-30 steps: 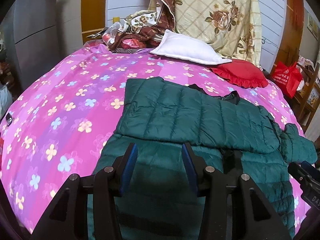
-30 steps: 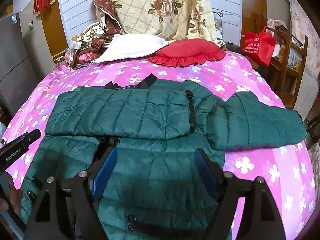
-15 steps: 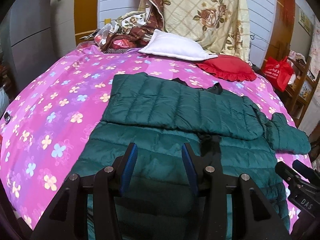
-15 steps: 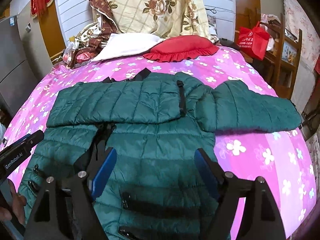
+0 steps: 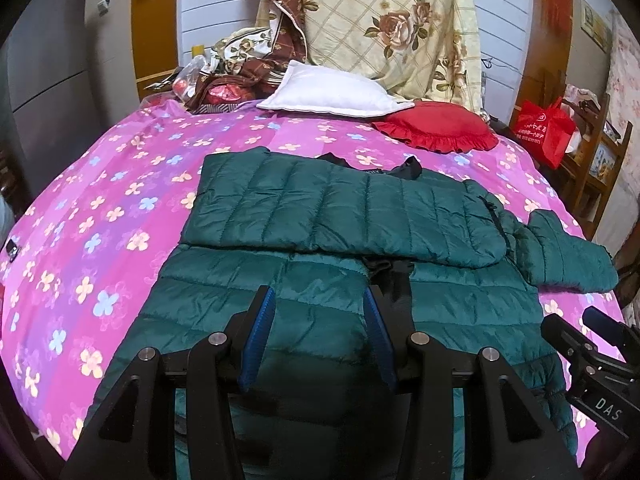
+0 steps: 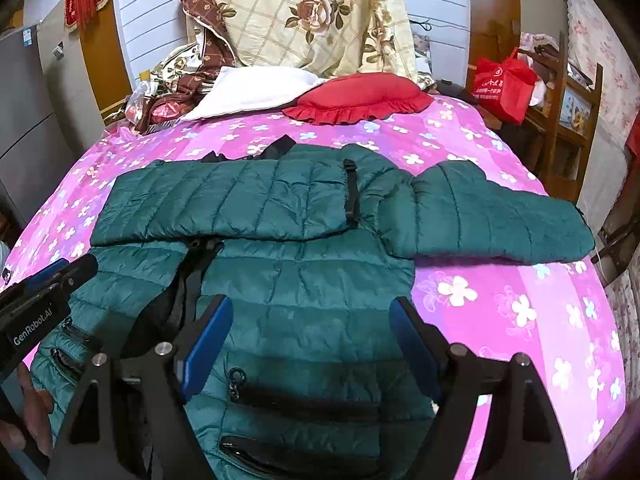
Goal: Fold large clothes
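A dark green quilted jacket (image 5: 340, 208) lies front-up on the pink flowered bedspread (image 5: 100, 200). Its one sleeve (image 6: 224, 200) is folded across the chest, and the other sleeve (image 6: 492, 216) stretches out to the right. My left gripper (image 5: 318, 296) hovers over the jacket's lower left half, open, with nothing between its blue pads. My right gripper (image 6: 312, 304) stands wide open above the lower right front, near the zipped pockets (image 6: 304, 400). Each gripper shows at the edge of the other's view: the right gripper (image 5: 588, 356) and the left gripper (image 6: 44, 296).
A white pillow (image 5: 332, 94), a red frilled cushion (image 5: 436, 126) and a heap of floral bedding (image 5: 384, 24) lie at the head of the bed. A red bag (image 6: 502, 84) sits on wooden shelves at the right. A grey cabinet (image 5: 48, 64) stands at the left.
Both grippers have drawn back toward the foot of the bed, so more of the jacket's hem and its pockets show. The jaws keep the same gaps and the jacket has not moved.
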